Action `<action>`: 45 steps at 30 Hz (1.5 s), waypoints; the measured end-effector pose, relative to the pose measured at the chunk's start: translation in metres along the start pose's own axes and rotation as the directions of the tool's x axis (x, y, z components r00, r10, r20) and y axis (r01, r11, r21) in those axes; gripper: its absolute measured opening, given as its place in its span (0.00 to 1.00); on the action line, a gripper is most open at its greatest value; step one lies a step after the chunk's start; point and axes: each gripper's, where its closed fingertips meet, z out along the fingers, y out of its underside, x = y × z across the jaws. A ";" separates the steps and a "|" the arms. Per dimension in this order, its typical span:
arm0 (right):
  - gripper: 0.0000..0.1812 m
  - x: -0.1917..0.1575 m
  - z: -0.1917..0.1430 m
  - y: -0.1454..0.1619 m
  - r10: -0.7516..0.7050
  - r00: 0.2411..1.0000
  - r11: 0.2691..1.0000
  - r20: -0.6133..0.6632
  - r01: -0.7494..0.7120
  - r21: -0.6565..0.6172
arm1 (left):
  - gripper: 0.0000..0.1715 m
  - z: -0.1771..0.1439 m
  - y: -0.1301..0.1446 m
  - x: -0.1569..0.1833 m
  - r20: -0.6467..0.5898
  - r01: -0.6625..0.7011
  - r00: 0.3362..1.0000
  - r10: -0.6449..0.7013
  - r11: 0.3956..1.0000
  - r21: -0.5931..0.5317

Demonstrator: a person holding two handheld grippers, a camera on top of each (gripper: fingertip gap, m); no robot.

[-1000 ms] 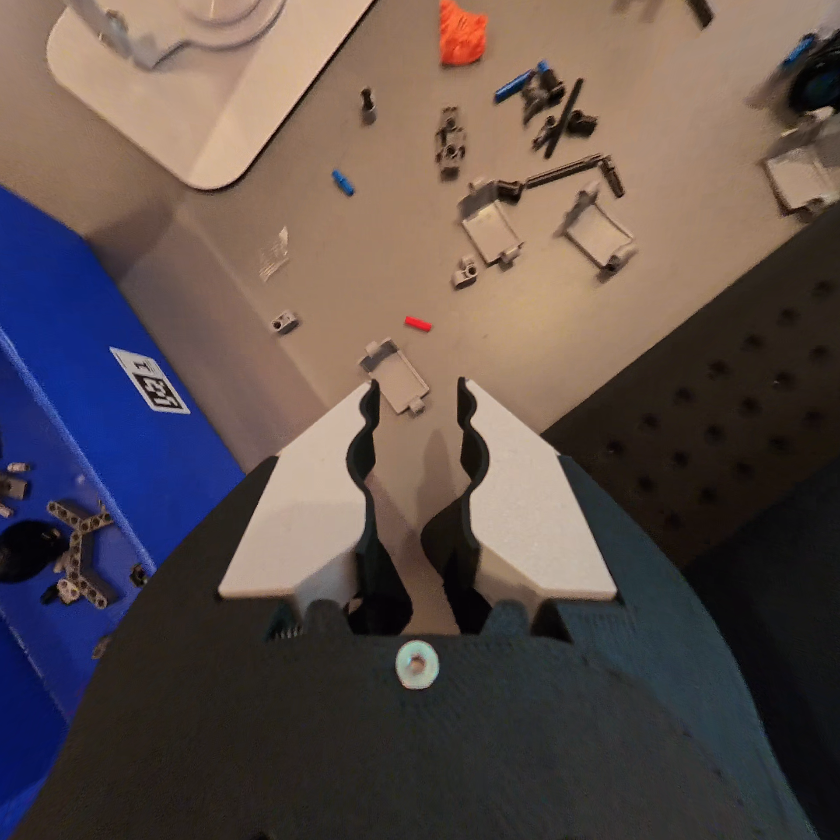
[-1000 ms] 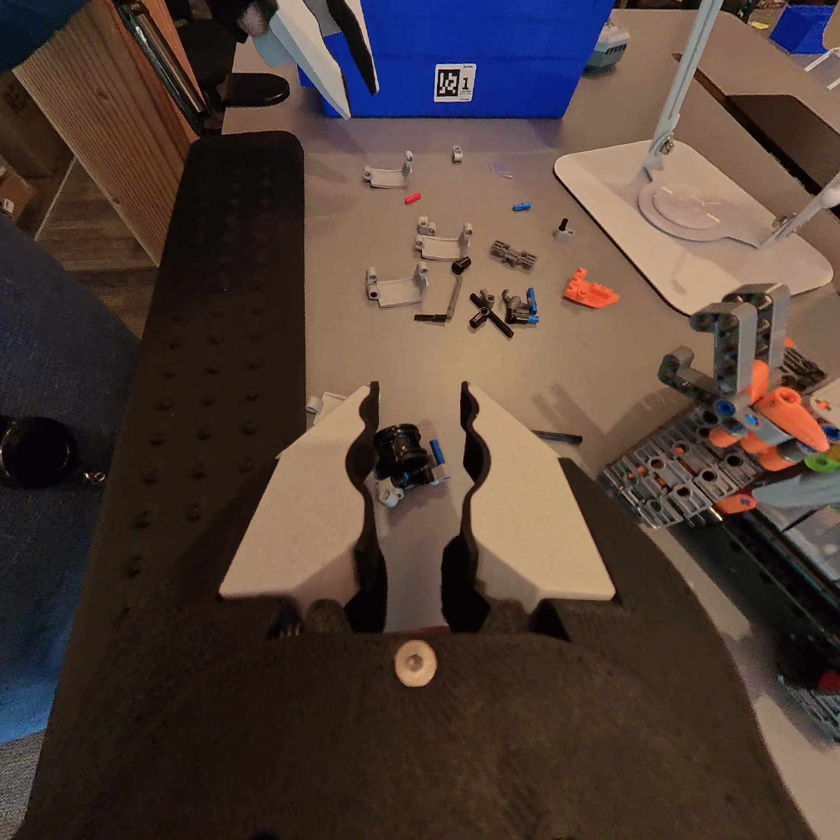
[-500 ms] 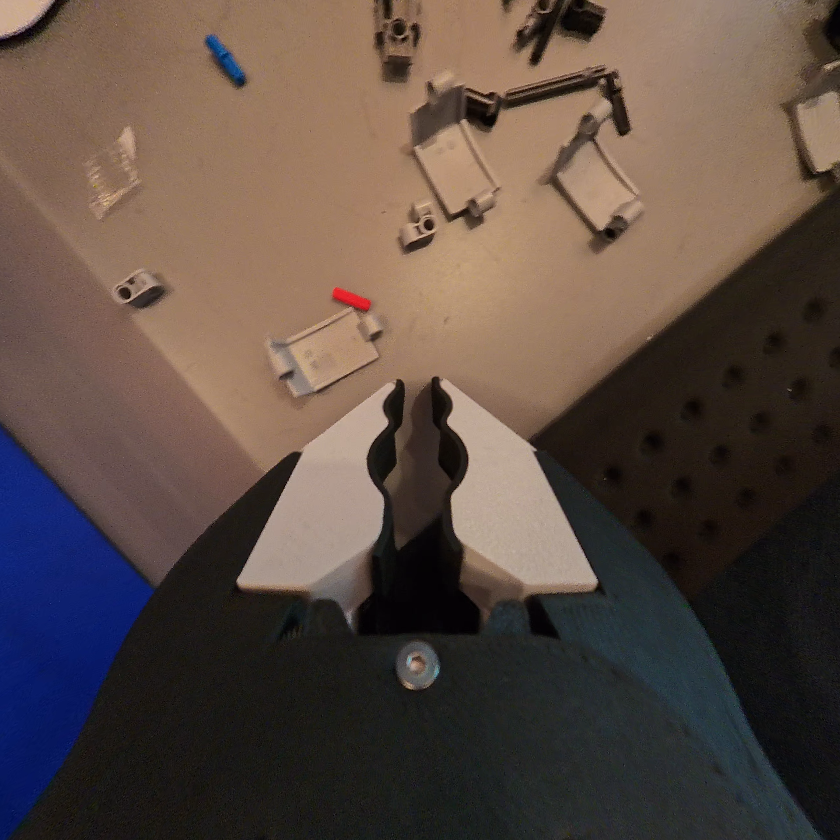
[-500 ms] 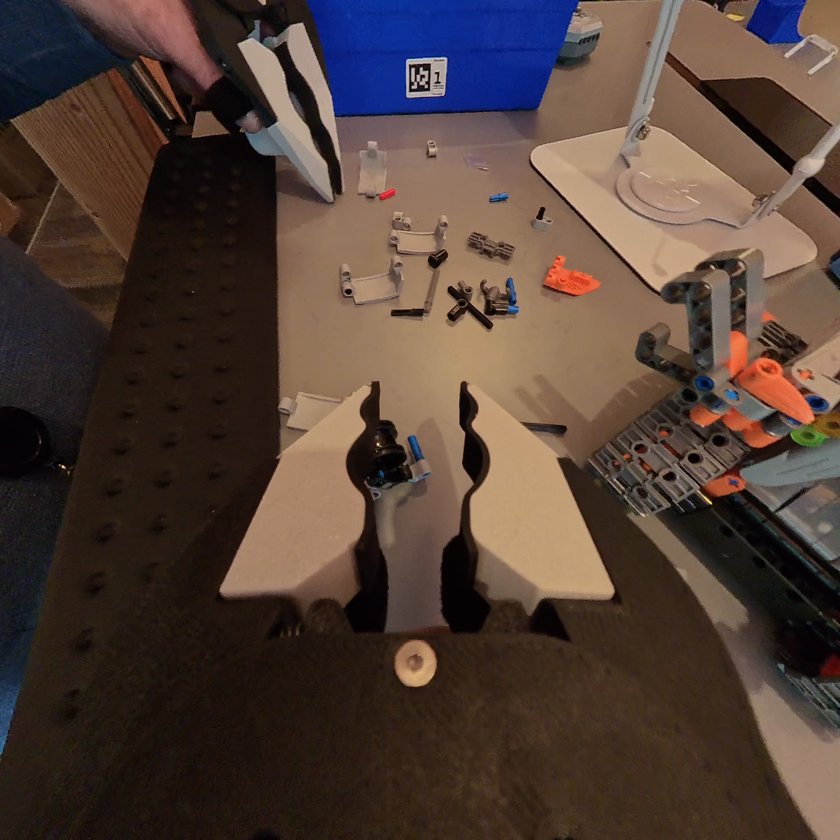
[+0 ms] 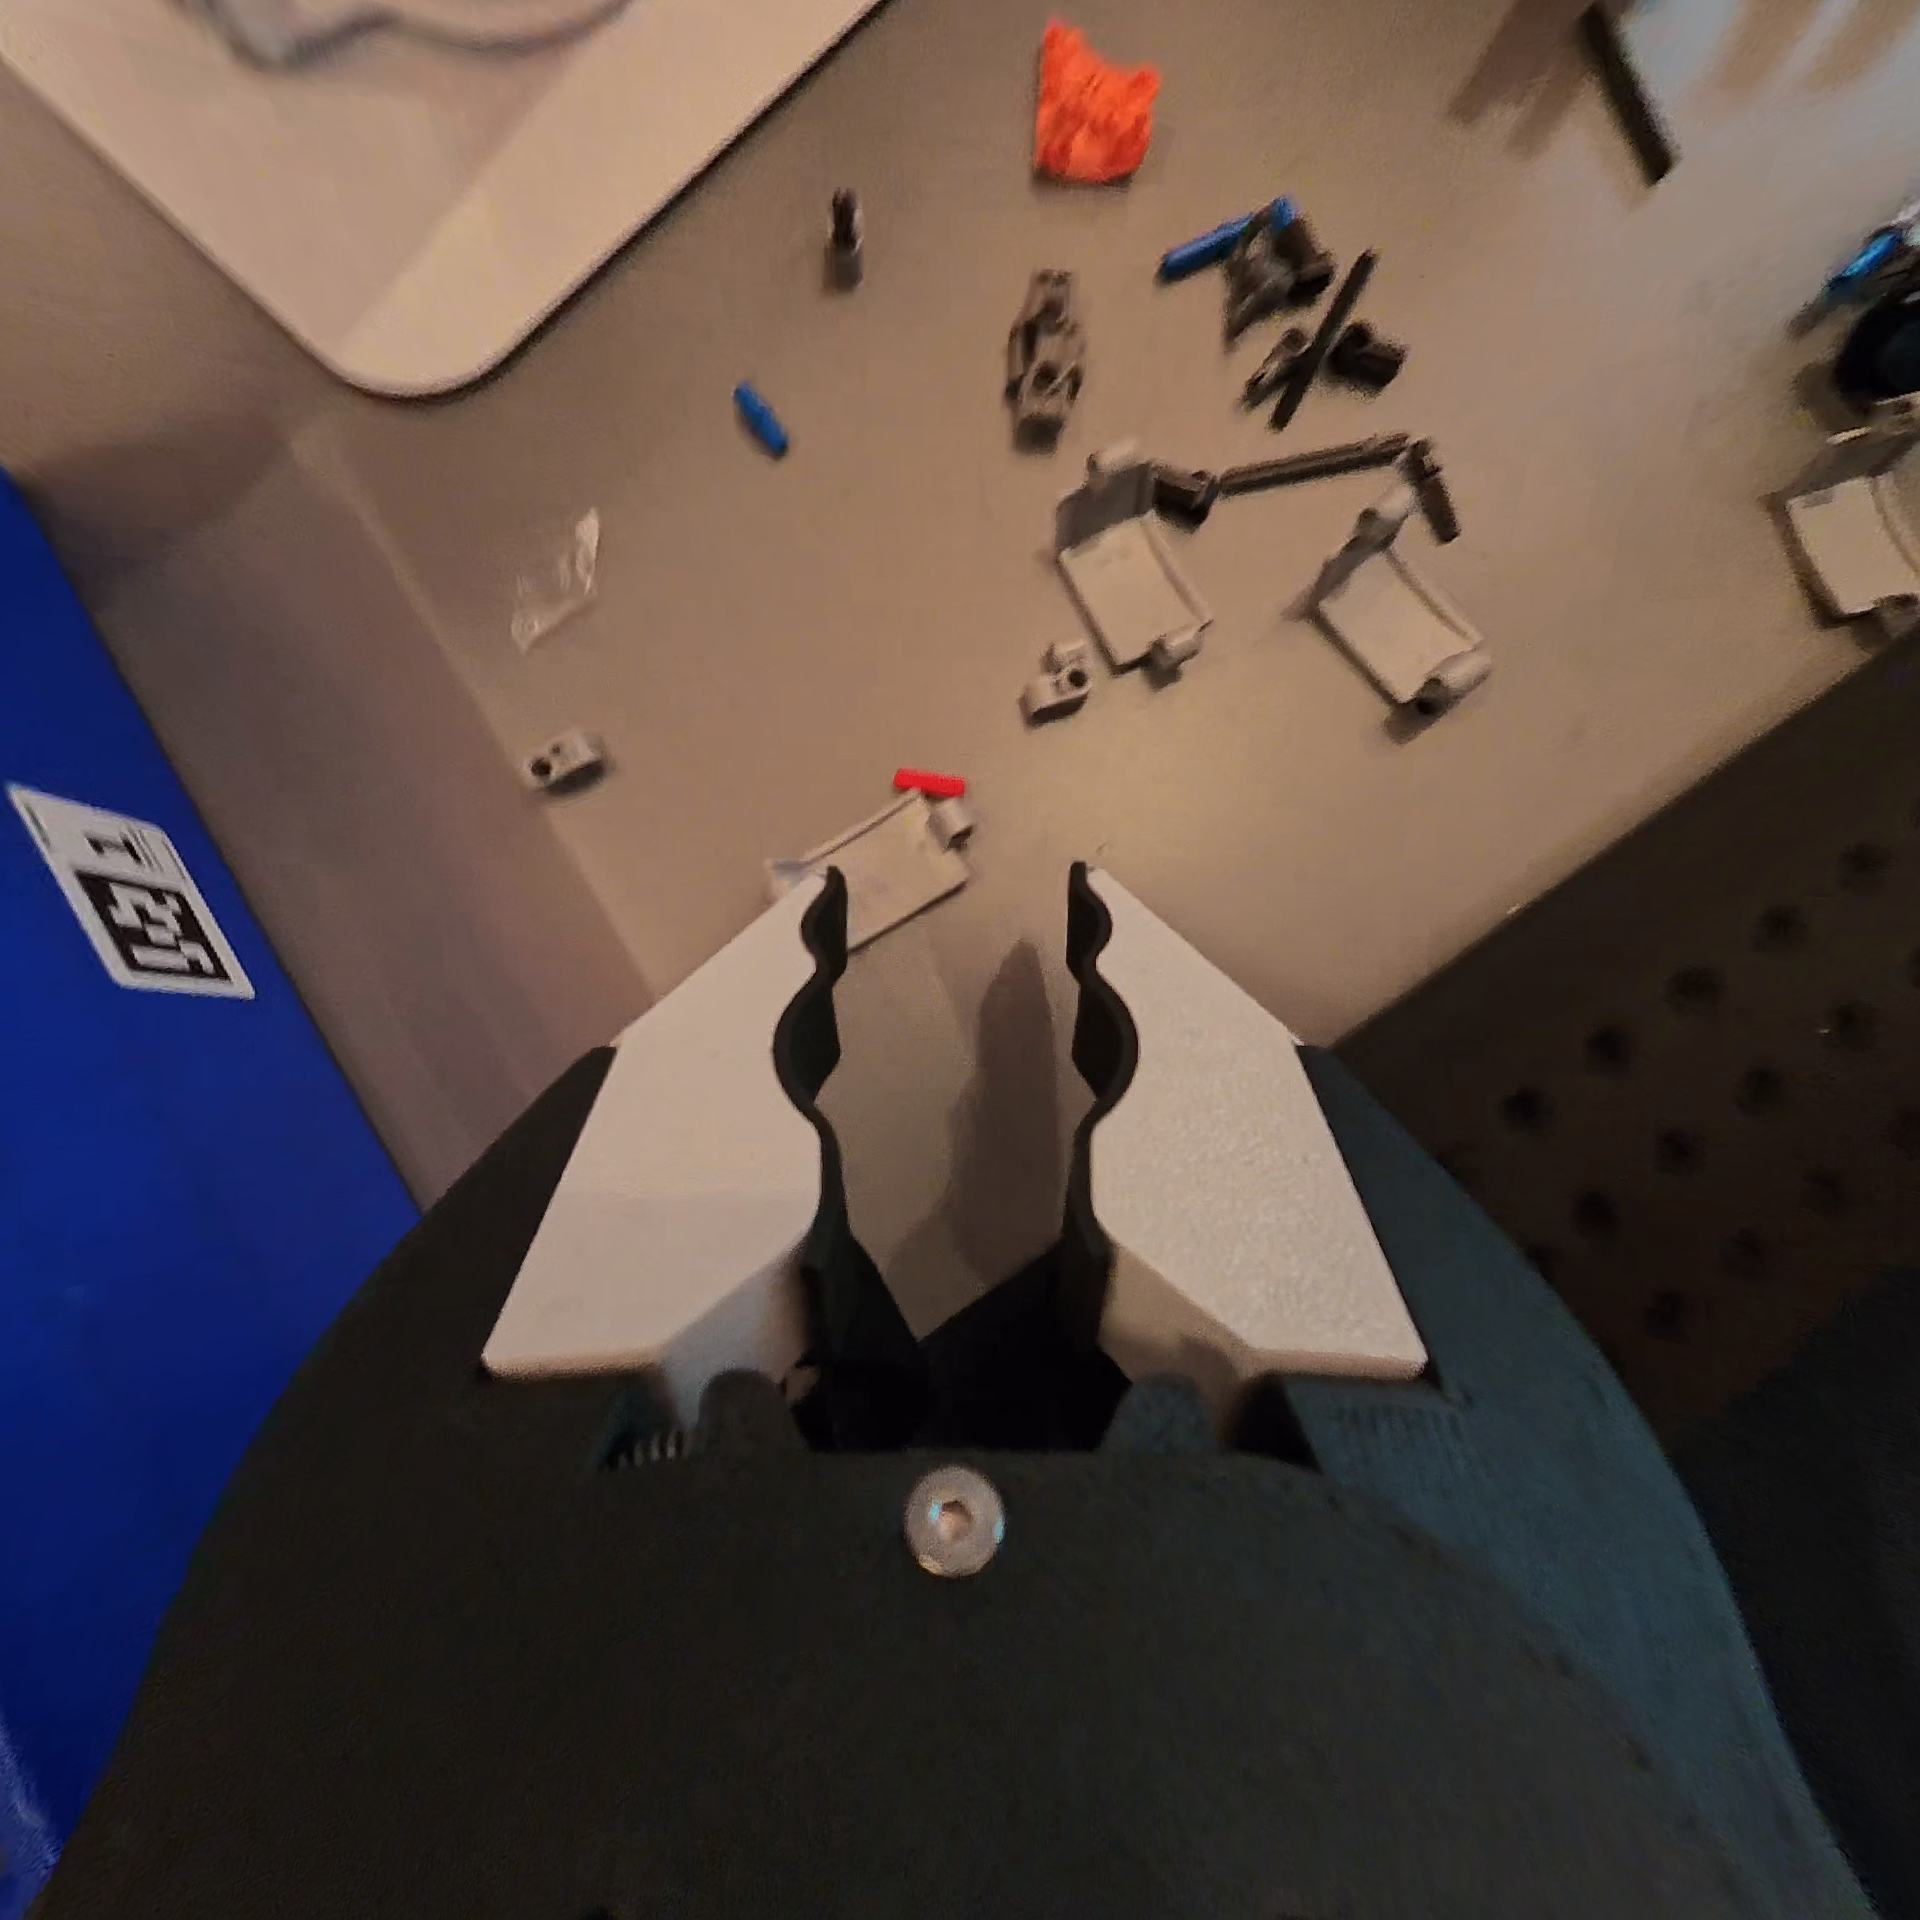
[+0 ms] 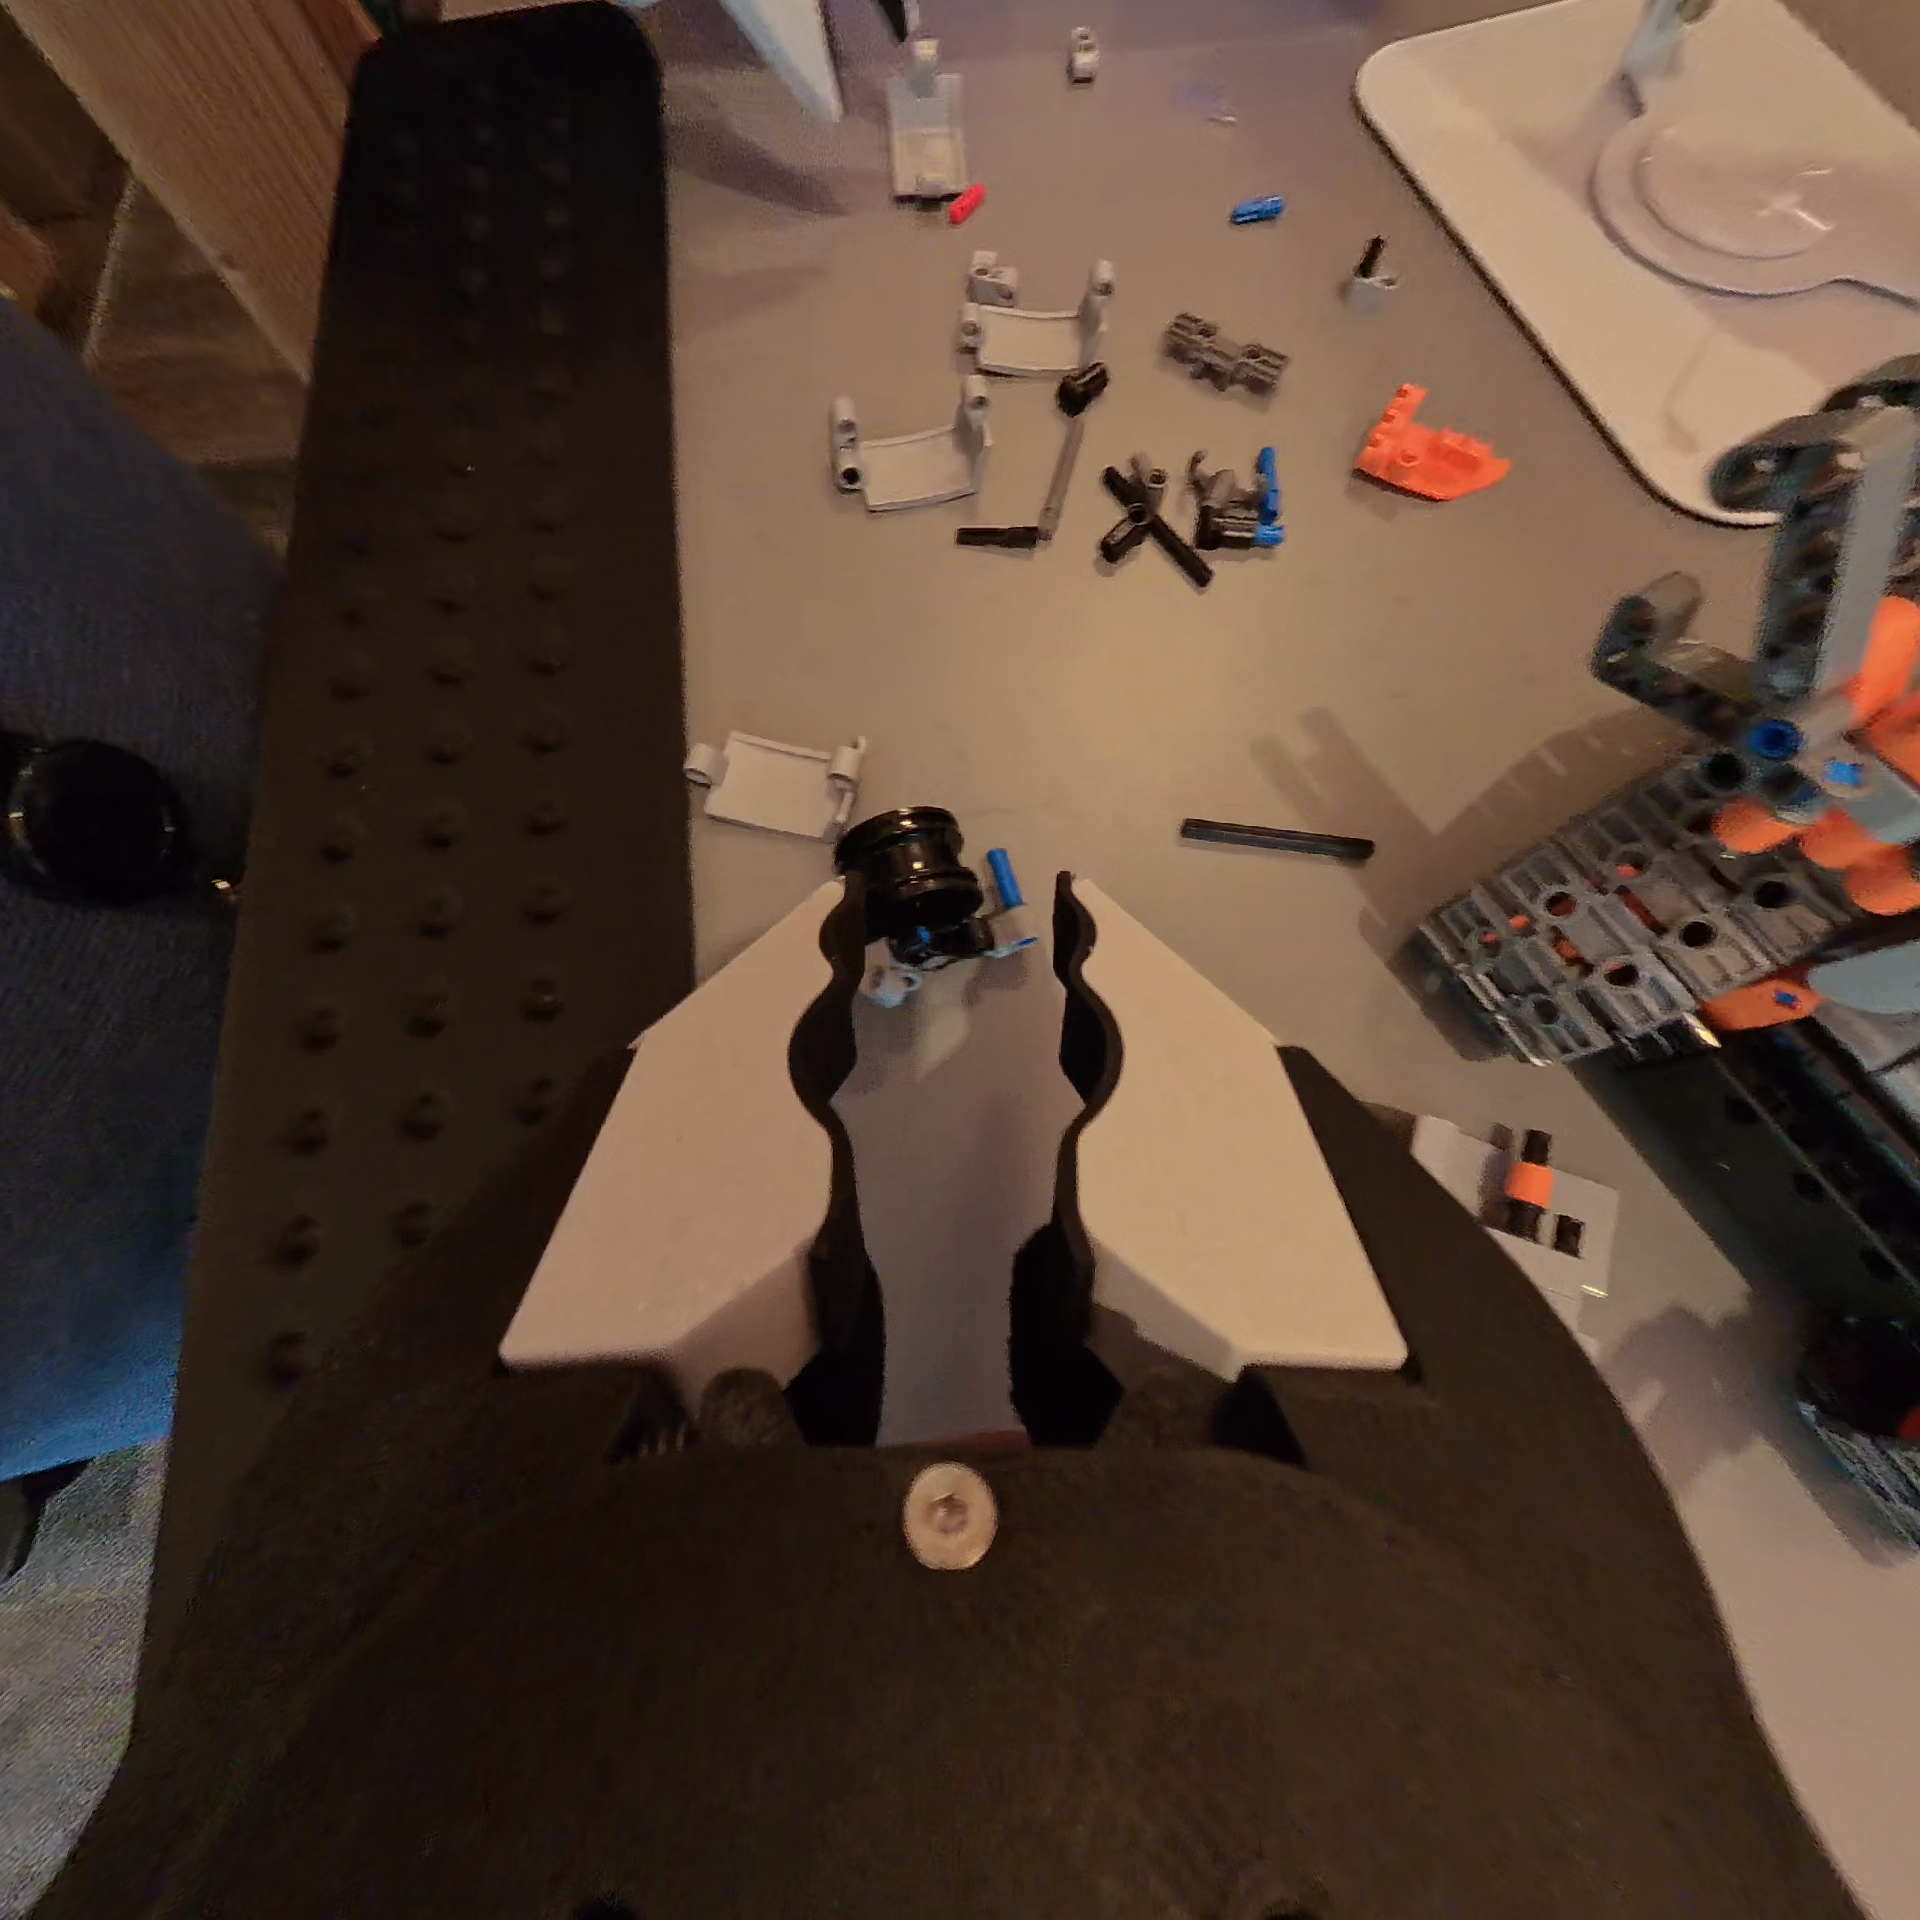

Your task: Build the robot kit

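Glossy black plastic wheel hub; matt grey table.

Both wrist views look down, sharing the table.

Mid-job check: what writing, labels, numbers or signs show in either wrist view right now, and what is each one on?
White sticker on the blue bin: a black square code pattern with a small printed mark beside it. I don't copy out writing.
Grey panel on the table: any moulded marks are too blurred to read.
White sheet in the right wrist view: printed part pictures, no legible writing.
Nothing else bears writing.
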 end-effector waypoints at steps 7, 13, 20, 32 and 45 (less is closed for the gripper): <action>0.22 -0.003 0.002 0.004 0.050 0.997 0.999 0.053 -0.050 0.001 | 0.22 0.005 -0.054 0.090 -0.217 -0.248 0.935 0.280 0.955 0.164; 0.32 0.000 0.008 0.015 0.080 0.994 0.997 0.078 -0.079 -0.024 | 0.22 0.039 -0.071 0.168 -0.388 -0.382 0.814 0.431 0.902 0.200; 0.32 0.000 0.009 0.021 0.090 0.992 0.996 0.086 -0.088 -0.024 | 0.24 0.042 -0.069 0.136 -0.315 -0.379 0.859 0.404 0.915 0.140; 0.33 -0.011 0.020 0.027 0.075 0.985 0.996 0.153 -0.066 -0.065 | 0.25 0.051 -0.049 0.090 -0.330 -0.352 0.874 0.357 0.933 0.074; 0.29 -0.017 0.019 0.025 0.070 0.983 0.996 0.167 -0.060 -0.061 | 0.02 0.059 -0.045 0.104 -0.426 -0.331 0.841 0.334 0.940 0.085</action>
